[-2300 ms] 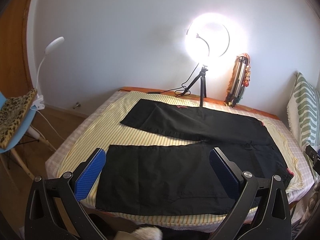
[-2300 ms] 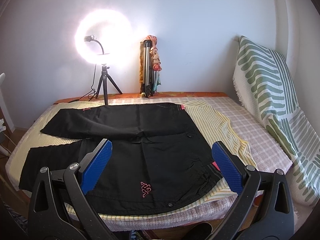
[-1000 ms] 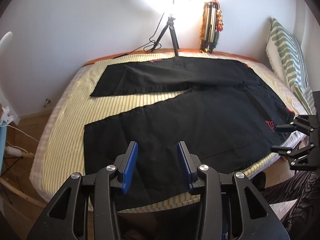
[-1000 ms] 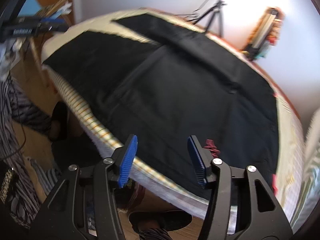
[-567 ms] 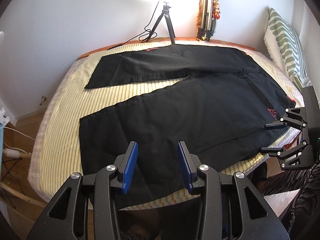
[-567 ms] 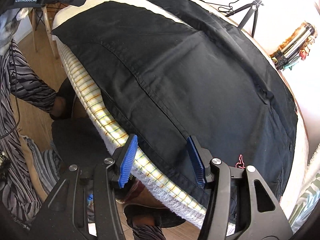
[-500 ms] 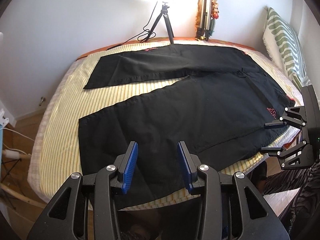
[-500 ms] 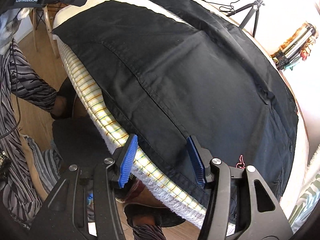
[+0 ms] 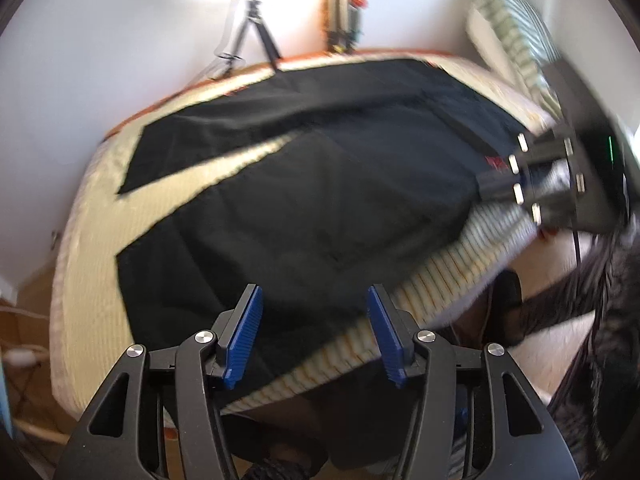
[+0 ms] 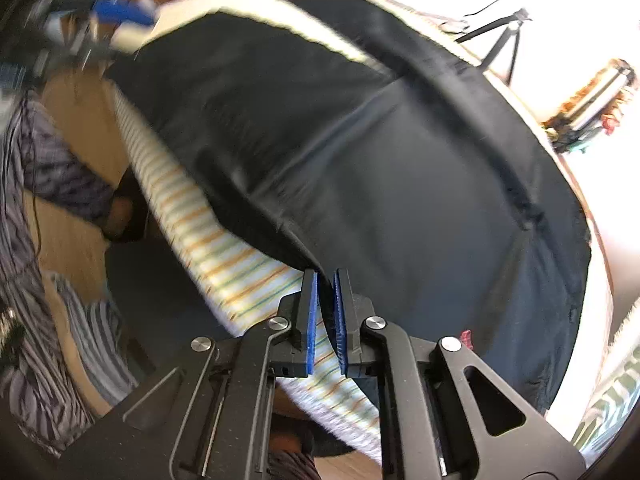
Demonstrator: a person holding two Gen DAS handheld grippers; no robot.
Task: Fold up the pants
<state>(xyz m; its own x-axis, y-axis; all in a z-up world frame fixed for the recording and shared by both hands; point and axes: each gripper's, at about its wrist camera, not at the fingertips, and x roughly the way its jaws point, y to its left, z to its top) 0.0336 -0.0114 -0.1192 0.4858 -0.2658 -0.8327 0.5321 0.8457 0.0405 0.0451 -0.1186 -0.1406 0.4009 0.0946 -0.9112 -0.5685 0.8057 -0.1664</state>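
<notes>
Both views motion-blurred; bed's (image 9: 452,268) near edge hides what lies below it. Black pants (image 9: 320,184) spread flat on the striped sheet (image 9: 92,264), legs reaching toward the tripod (image 9: 256,36). My right gripper (image 10: 325,280): jaws nearly together, pinching the pants' near hem. My left gripper (image 9: 312,304): jaws parted, gripping nothing, the pants' near leg just ahead between them.

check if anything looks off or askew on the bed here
Mostly no. The pants lie flat with legs splayed in a V, except the near edge, pulled up where the right gripper pinches it. The left gripper is open over the other leg. Both views are blurred.
</notes>
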